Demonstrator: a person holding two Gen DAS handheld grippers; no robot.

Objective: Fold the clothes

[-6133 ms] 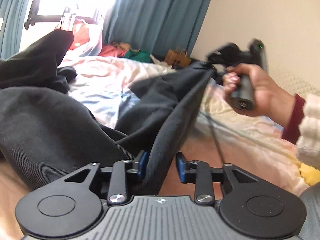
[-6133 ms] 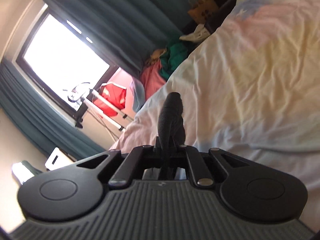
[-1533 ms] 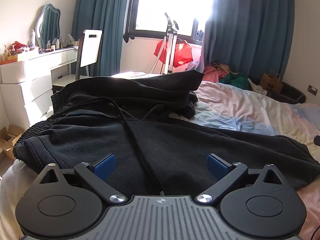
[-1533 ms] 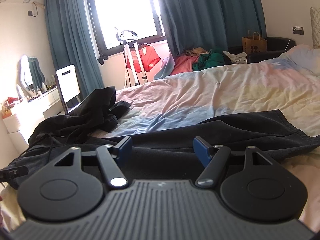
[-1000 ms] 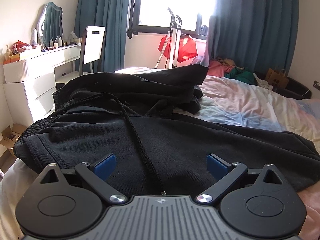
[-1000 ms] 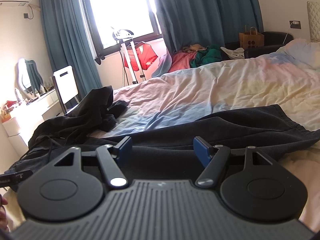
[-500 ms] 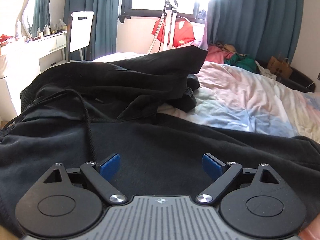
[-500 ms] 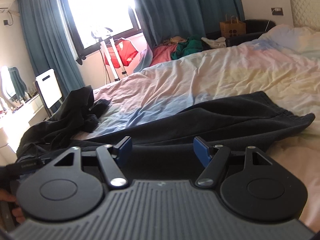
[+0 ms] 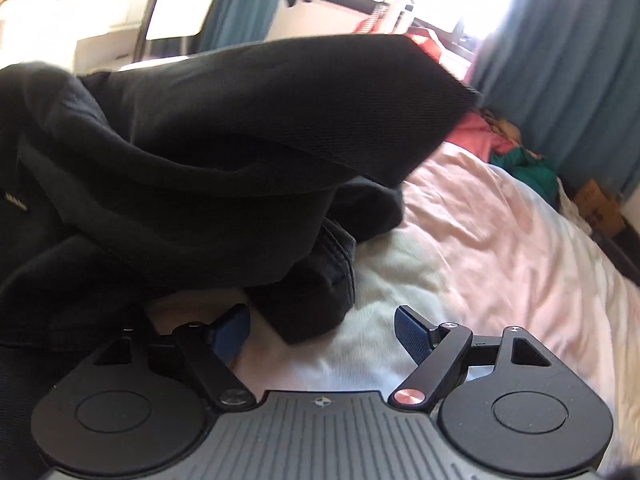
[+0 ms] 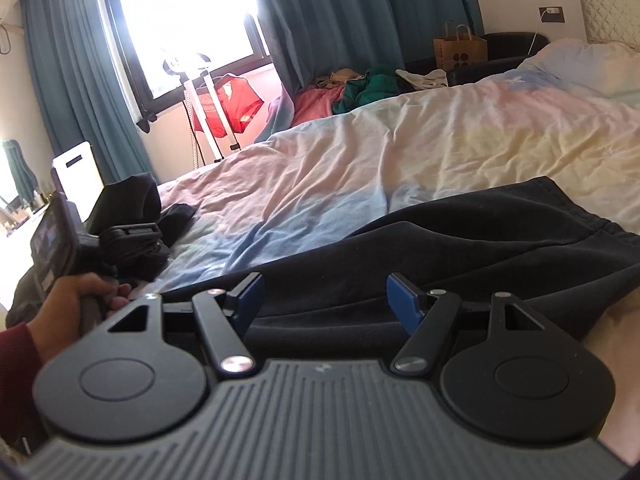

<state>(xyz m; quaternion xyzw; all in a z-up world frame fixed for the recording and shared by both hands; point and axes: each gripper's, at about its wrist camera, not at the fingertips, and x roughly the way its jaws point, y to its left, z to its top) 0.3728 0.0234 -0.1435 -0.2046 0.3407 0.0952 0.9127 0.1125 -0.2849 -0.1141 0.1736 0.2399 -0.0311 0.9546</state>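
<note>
A crumpled black garment (image 9: 240, 140) is heaped on the pastel bed (image 9: 500, 260). One thick folded edge (image 9: 308, 304) of it hangs down between the jaws of my left gripper (image 9: 322, 332). Those jaws are closing, and the blue pads (image 9: 412, 334) do not press the cloth. In the right wrist view, black trousers (image 10: 480, 248) lie flat across the bed (image 10: 440, 140). My right gripper (image 10: 326, 302) hovers open just over their near part, nothing between its pads. A hand (image 10: 76, 304) in a dark red sleeve holds the left gripper's handle at the left, by the black heap (image 10: 132, 200).
Teal curtains and a bright window stand behind the bed. A red garment hangs on a white stand (image 10: 228, 108). Pink and green clothes (image 10: 360, 84) and a paper bag (image 10: 460, 50) lie at the far side. A white chair (image 10: 76, 172) and dresser (image 9: 80, 28) are to the left.
My left gripper has swung right and down, from over the flat trousers to the heaped black garment, and its jaws have narrowed. The hand holding it now shows in the right wrist view.
</note>
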